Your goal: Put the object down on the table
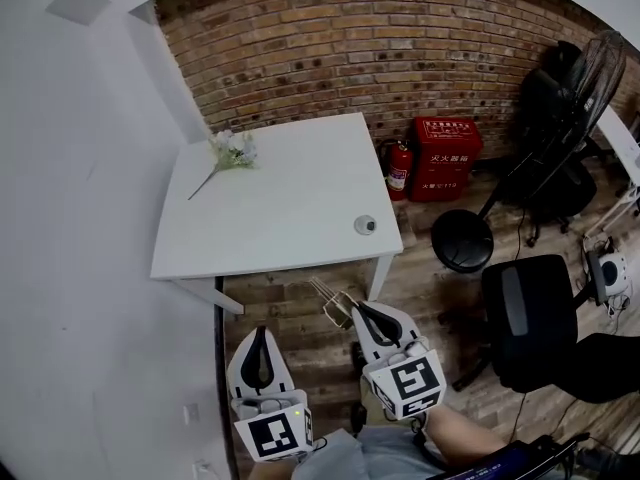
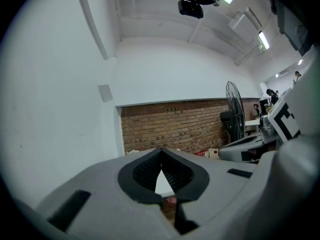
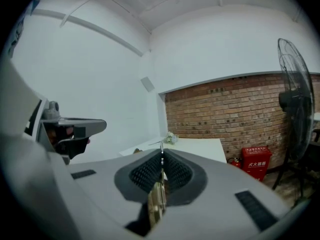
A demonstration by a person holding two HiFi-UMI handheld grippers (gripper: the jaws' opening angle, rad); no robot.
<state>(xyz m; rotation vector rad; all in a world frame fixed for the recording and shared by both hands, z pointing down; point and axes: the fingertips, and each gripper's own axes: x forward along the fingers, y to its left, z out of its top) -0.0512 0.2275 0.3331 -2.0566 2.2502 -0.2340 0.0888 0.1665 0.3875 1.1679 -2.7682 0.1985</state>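
My right gripper [image 1: 357, 311] fingers clamp a thin tan object [image 1: 335, 303] short of the tabletop [image 1: 290, 208]. My left gripper [image 1: 261, 336] fingers are together, empty.

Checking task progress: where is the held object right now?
Head view: the thin metallic object is clamped in the right gripper, lower centre, over the floor just short of the white table.

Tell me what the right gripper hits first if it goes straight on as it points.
The right gripper would probably meet the white table at its near edge, the thin object it grips touching first; depth is unclear.
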